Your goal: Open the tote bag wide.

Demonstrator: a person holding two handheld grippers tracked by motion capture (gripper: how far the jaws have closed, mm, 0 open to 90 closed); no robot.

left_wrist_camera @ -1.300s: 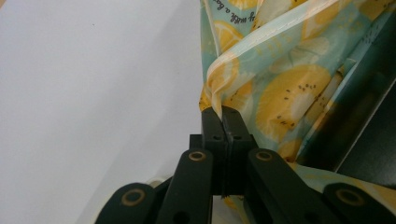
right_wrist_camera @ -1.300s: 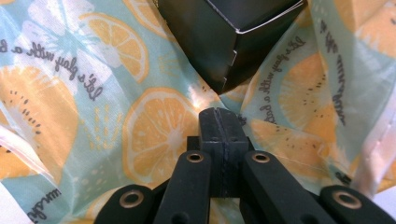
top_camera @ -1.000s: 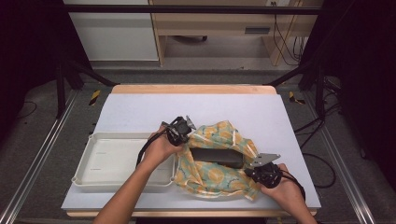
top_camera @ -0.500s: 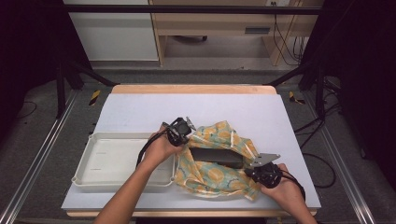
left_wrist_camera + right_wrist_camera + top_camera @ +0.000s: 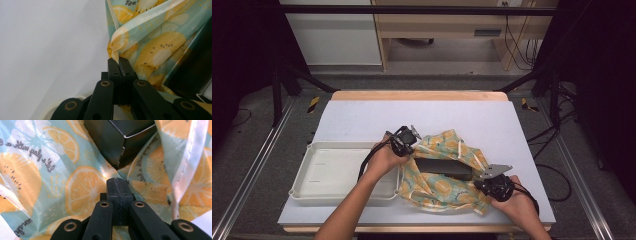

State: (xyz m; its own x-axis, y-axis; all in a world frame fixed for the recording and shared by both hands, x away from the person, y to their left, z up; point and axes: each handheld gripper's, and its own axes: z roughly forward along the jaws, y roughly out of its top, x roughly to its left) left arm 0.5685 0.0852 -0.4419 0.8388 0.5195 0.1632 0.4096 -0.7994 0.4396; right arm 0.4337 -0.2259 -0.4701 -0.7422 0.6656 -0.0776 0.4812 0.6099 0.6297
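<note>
2 grippers on 1 fruit-print cloth bag [image 5: 442,182], which lies crumpled on the white table [image 5: 472,120], right of centre near the front edge, just beside the tray [image 5: 332,170]. Bag is teal with orange and kiwi slices plus script lettering; pale trim along its edge. A black box [image 5: 443,167] sits in the middle of the bag, fabric bunched up around it.

Left gripper [image 5: 408,139] at the bag's far-left corner, held by the left hand [image 5: 384,159]. In the left gripper view its jaws are pressed together on a fold of the trimmed hem [image 5: 117,53], cloth rising up out of the tips; box edge dark at right of that view.

Right gripper [image 5: 492,184] at the bag's near-right side, right hand [image 5: 518,200] behind it, grey plate on top. In the right gripper view jaws look closed tight with bag fabric [image 5: 82,187] all around the tips; can't tell for sure if cloth is pinched between them. Corner of the black box [image 5: 120,140] just ahead of the tips.

Tray is white, shallow, sits at table's left front; left forearm crosses over it.
</note>
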